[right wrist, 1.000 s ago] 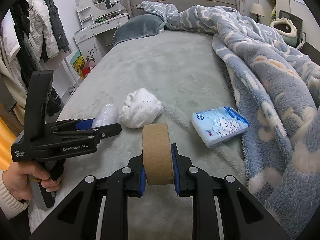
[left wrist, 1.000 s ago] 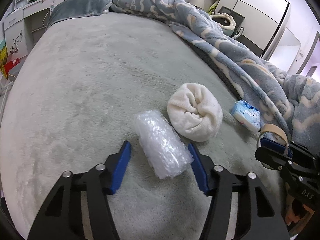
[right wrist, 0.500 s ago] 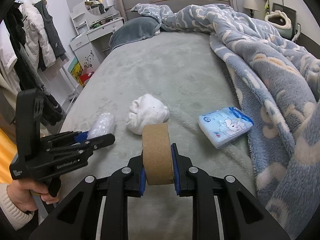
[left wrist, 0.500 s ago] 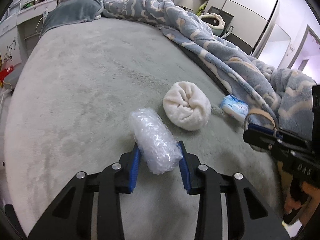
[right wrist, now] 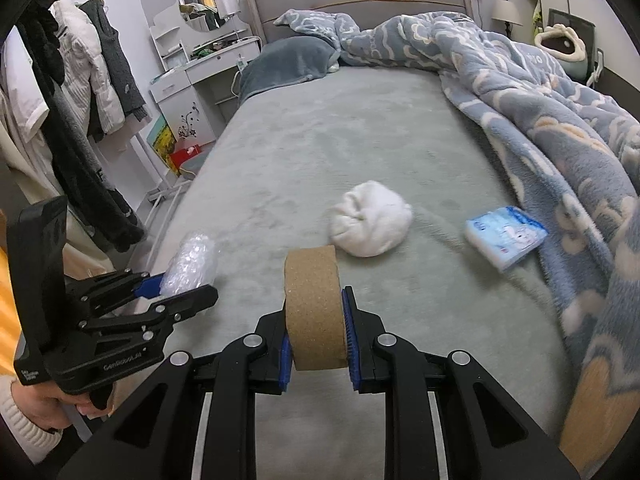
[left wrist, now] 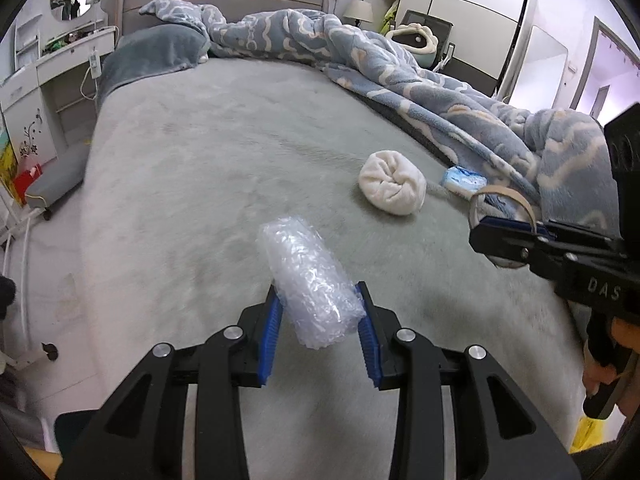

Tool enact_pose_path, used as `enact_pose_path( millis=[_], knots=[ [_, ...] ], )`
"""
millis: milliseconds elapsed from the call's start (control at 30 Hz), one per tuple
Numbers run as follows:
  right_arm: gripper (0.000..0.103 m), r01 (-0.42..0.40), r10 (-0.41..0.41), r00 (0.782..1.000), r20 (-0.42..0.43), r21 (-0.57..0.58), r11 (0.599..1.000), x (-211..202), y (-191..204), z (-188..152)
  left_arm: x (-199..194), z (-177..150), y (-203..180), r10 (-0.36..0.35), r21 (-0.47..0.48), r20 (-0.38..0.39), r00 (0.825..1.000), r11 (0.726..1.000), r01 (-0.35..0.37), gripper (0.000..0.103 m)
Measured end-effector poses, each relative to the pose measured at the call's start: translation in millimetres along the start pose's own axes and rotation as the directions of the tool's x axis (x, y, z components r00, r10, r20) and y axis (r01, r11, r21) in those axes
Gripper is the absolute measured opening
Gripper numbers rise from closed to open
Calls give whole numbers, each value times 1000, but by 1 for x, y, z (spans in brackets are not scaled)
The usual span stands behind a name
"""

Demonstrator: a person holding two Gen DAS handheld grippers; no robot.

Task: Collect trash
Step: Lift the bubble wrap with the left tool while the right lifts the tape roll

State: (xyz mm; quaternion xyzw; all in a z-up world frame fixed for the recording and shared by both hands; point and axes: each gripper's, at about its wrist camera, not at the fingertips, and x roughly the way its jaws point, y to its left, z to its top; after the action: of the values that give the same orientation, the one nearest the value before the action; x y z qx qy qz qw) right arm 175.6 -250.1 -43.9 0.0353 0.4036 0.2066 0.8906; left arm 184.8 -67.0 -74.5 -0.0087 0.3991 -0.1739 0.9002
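Crinkly clear bubble wrap (left wrist: 310, 280), rolled into a soft, springy cylinder, sits clamped between the blue-padded fingers (left wrist: 270, 322) of the left gripper (left wrist: 318, 322), which have closed in on its near end; most of the roll juts forward past the pads, over the bed (left wrist: 208, 168). Being slick plastic film full of air, it could squash and creep out of the pinch, or sag and drop if the hand swings quickly.

The right gripper (right wrist: 316, 344) is nearly shut on a brown tape roll (right wrist: 314, 304), a rigid ring of matte, speckled cardboard-like stock held by its flat sides, standing on edge. Only the lower part is between the pads, so a knock could pivot it free.

On the bed's short-pile grey-green cover, a balled white towel (right wrist: 372, 222), fluffy and rounded, lies beyond the tape roll, and a glossy blue-and-white tissue pack (right wrist: 506, 236), flat and rectangular, lies right of the towel, just beside the plush patterned blanket (right wrist: 540, 120). With both grippers full, those two cannot be picked up yet.
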Motion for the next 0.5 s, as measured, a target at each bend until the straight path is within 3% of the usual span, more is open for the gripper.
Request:
enact_pose_path(
  millis=[200, 500],
  knots=[
    [22, -3, 3, 1000, 8, 1, 1000, -6, 30, -11, -31, -18, 16, 16, 16, 3, 1000, 1000, -16, 38],
    [22, -9, 9, 1000, 17, 2, 1000, -10, 78, -32, -76, -53, 55, 25, -35, -13, 1000, 999, -25, 38]
  ],
)
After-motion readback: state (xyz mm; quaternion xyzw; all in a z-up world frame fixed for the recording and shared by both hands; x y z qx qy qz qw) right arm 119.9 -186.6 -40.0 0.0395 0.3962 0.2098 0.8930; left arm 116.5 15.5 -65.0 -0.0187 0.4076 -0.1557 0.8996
